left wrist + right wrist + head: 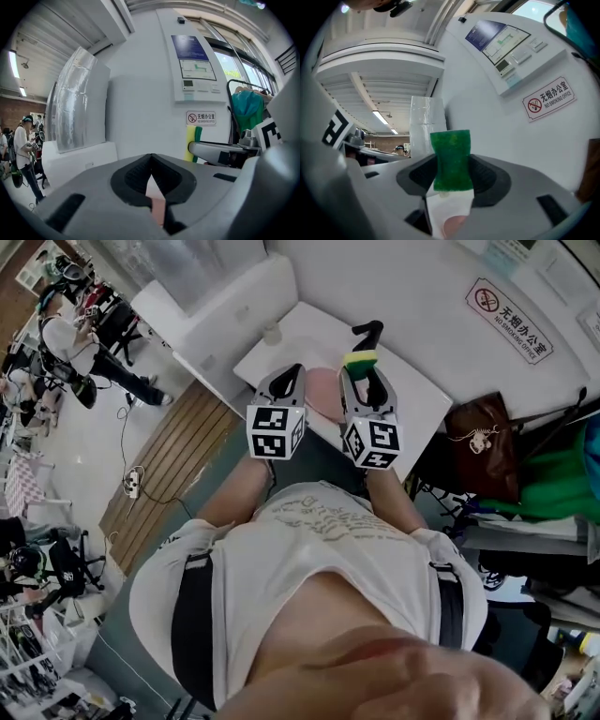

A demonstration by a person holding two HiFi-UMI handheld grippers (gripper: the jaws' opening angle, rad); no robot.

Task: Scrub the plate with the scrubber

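1. A person with a gripper in each hand stands at a white table (314, 334), both tools reaching side by side over its near edge.
2. The right gripper (451, 164) is clamped on the scrubber (450, 157), a green-and-yellow sponge. It stands upright between the jaws, its green face toward that gripper's camera and its top rising above the jaw tips.
3. The left gripper (151, 158) is closed and carries nothing, its jaw tips meeting in a point.
4. The plate (322, 390), pink, lies flat on the table below and between the two grippers. It sits just right of the left gripper's jaws and is partly hidden by the right gripper.
5. In each gripper view a sliver of pink shows low down, under the jaws. In the right gripper view, white tabletop shows between scrubber and plate.
6. Ahead of both tools, a white wall carries a no-smoking sign (548, 99) and a control panel (194, 65).
7. A brown bag (483, 442) sits off to the right gripper's right, past the table edge.
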